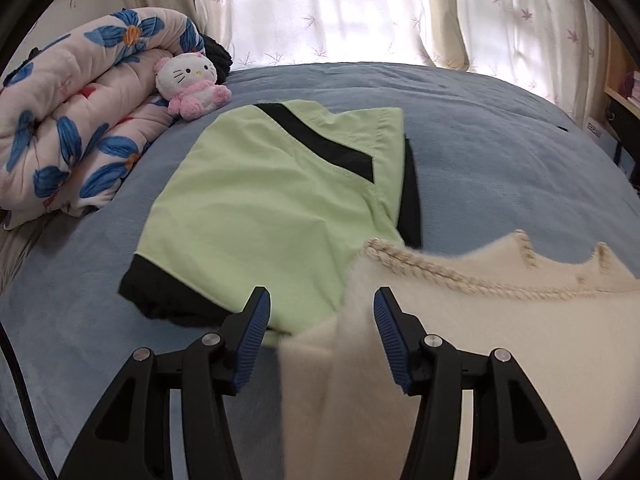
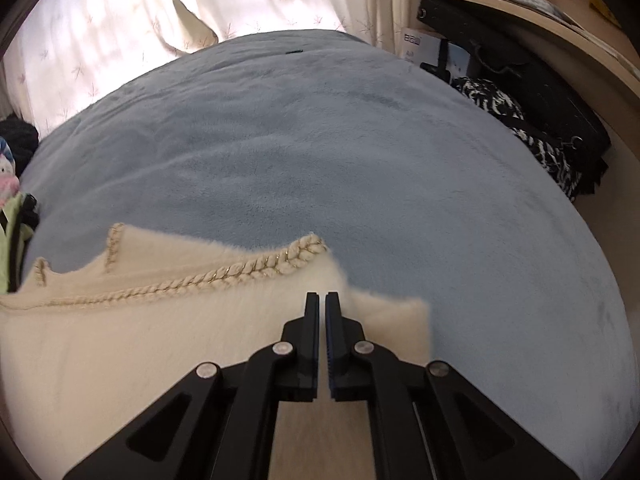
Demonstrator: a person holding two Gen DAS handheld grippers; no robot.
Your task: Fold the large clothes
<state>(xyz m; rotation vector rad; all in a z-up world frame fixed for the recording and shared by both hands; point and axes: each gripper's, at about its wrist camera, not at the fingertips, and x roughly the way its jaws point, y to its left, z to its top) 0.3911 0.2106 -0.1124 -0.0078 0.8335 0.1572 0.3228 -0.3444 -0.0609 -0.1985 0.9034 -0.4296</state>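
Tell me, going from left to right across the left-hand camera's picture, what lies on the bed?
Flowered quilt → cat plush toy → green and black garment → cream fuzzy sweater, all on the blue bed cover.

We are in a home bedroom: a blue-covered bed (image 1: 480, 152), rolled floral quilt (image 1: 72, 128), plush toy (image 1: 192, 82), curtained window (image 1: 340, 8).

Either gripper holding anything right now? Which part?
The right gripper is shut over the cream fuzzy sweater, near its braided-trim corner; whether fabric is pinched cannot be told. The left gripper is open, holding nothing.
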